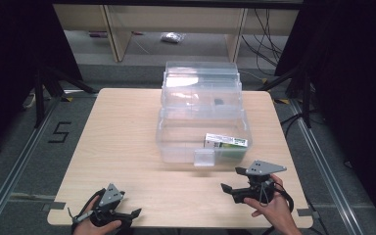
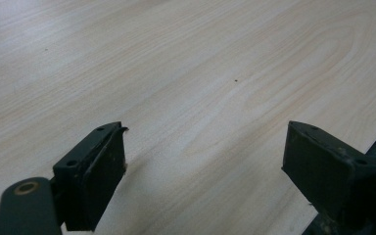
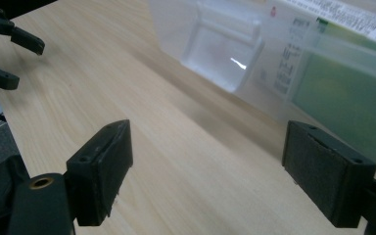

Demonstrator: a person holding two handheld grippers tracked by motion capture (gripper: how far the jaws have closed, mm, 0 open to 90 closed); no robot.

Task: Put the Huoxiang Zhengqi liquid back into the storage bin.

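High view: clear bin [image 1: 176, 142] beyond right gripper [image 1: 231, 180].

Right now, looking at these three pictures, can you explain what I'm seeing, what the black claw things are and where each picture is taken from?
A person holds a hand tool in each hand: the left gripper and the right gripper. One picture looks down from above the wooden table. The other two come from cameras riding on each gripper, looking along its black jaws. On the table stands a clear plastic box with its lid open and a green and white carton inside. A clear latch is on its front. Both grippers are open and hold nothing.
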